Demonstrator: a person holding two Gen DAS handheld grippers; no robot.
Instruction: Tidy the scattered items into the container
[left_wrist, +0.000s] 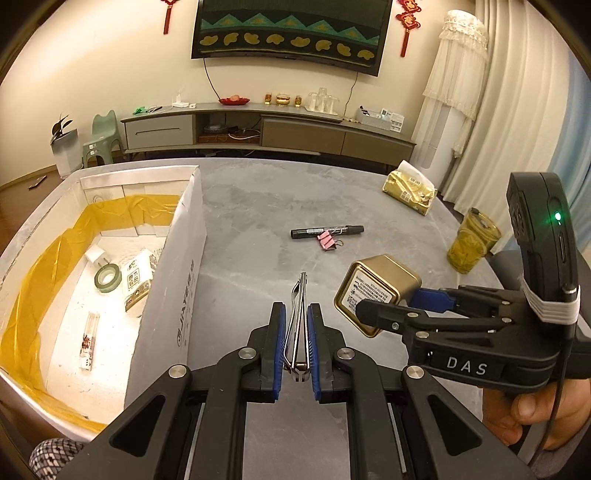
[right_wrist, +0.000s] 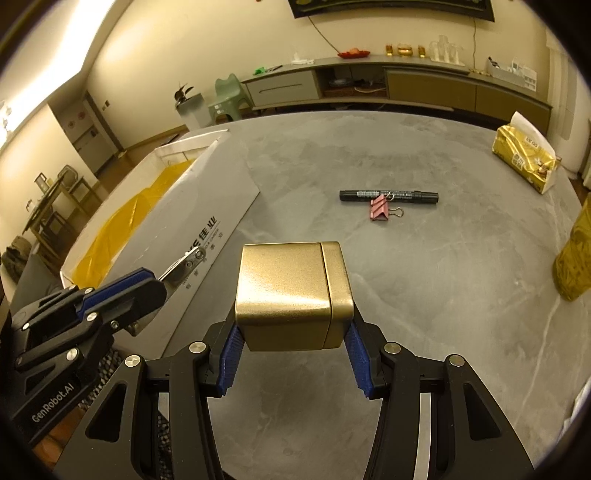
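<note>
The left gripper (left_wrist: 296, 345) was clamped on a pair of slim metal nail clippers (left_wrist: 298, 325), its ribbed blue pads (left_wrist: 280, 343) pressing the polished steel from both sides, the lever end pointing forward over the table. The right gripper (right_wrist: 291, 354) was closed around a small gold tin (right_wrist: 291, 295), a boxy, rounded-corner can with a satin metallic finish and a fitted lid at one end; its blue serrated pads (right_wrist: 231, 354) gripped opposite sides. From the left wrist view the tin's base carried a white printed label, and a hand (left_wrist: 532, 417) held the black plastic handle behind it.

Both grippers hung over a grey, marble-veined table (right_wrist: 443, 277) with a smooth matte surface. Just to the left stood the container (left_wrist: 184, 258), a white rectangular box lined with wrinkled yellow film. Inside it lay a roll of green tape (left_wrist: 108, 278), a small printed carton (left_wrist: 140, 277), a white plug-like block (left_wrist: 96, 254) and a narrow clear packet (left_wrist: 88, 339).

Farther out on the table lay a black cylindrical marker (right_wrist: 388, 195), with a pink binder clip (right_wrist: 382, 210) touching its near side. Near the far right edge sat a glossy gold tissue pack (right_wrist: 524, 158), and a yellowish patterned glass (left_wrist: 471, 243) stood nearer on the right.
</note>
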